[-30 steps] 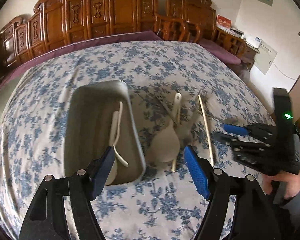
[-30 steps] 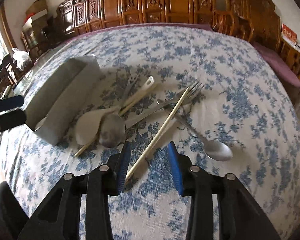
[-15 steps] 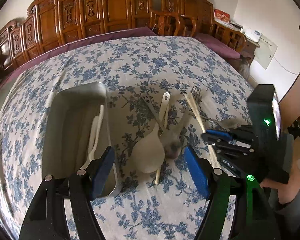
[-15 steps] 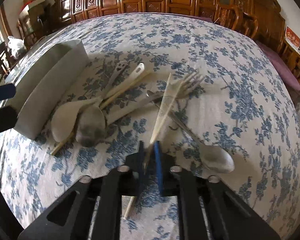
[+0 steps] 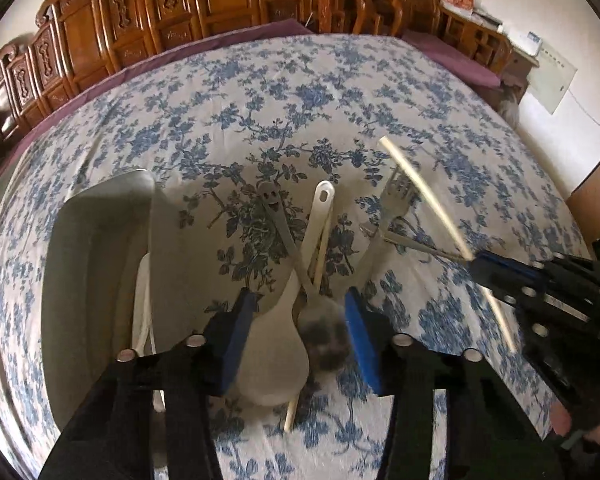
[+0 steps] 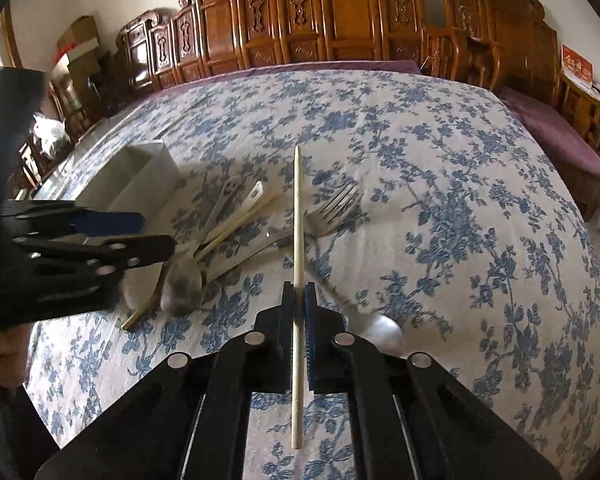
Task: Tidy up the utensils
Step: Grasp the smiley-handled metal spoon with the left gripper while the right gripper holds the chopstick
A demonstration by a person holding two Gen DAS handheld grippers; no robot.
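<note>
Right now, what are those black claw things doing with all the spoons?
A person is tidying utensils with two hand-held grippers. The right gripper is shut on one chopstick, lifted off the tablecloth. The left gripper is open, straddling the white spoon and metal spoon in the pile. A fork lies on the cloth. The metal tray already holds something white.

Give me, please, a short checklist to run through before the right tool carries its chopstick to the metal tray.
1. Right tool shut on the chopstick: ok.
2. Chopstick lifted off the tablecloth: ok.
3. Grip balanced: ok, held near mid-length.
4. Path to the metal tray: not ok, the left tool is in between.
5. Room in the tray: ok, only white utensils inside.
6. Left tool grasp: cannot tell; open around the spoons.
</note>
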